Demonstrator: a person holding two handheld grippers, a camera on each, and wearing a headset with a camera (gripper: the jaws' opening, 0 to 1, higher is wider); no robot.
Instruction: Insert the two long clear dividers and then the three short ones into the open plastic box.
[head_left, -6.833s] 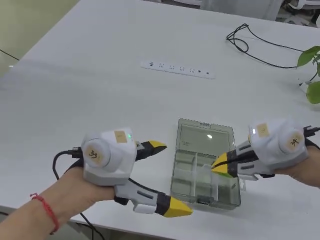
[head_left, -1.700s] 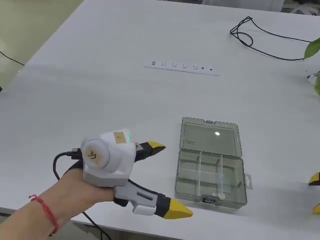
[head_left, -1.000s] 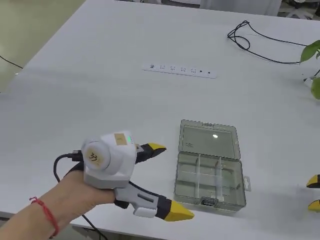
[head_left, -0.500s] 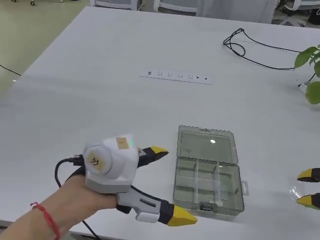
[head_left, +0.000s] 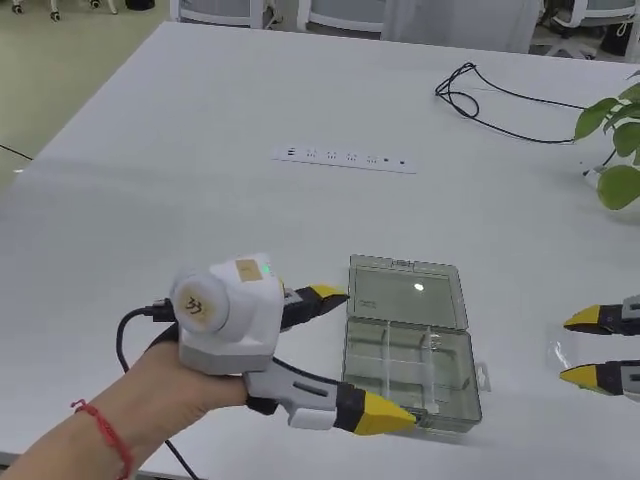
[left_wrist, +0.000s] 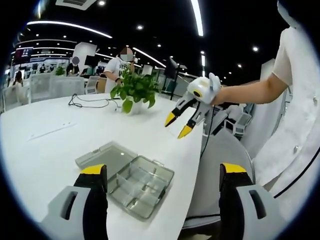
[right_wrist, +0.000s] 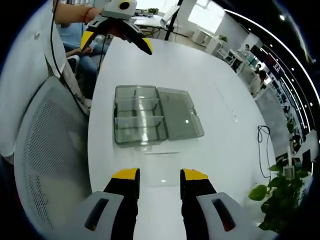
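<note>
The left gripper (head_left: 355, 354) hangs over the near edge of the table (head_left: 200, 150), gripped by a hand (head_left: 190, 385). Its 2 yellow-tipped jaws are spread wide with nothing between them. One tip sits just beside the front left corner of the plastic box (head_left: 448, 412), and the other points toward the left edge of the lid (head_left: 405, 293).

The right gripper (right_wrist: 160, 173) is off to the right of the box, well apart from it. Its jaws are parted and clamp nothing. A clear divider (right_wrist: 162, 161) lies on the table just ahead of its tips, between them and the box.

The box stands open near the front edge of the table, with its lid folded back flat on the table behind the base. Inside the base, clear dividers stand upright and split it into several compartments. In the head view 2 long ones run front to back with shorter pieces across, but how many short ones there are is too hard to make out through the clear plastic.

Farther back on the table lie a white power strip (head_left: 345, 158) and a looped black cable (head_left: 490, 95). A green plant (head_left: 612, 150) stands at the right edge.
</note>
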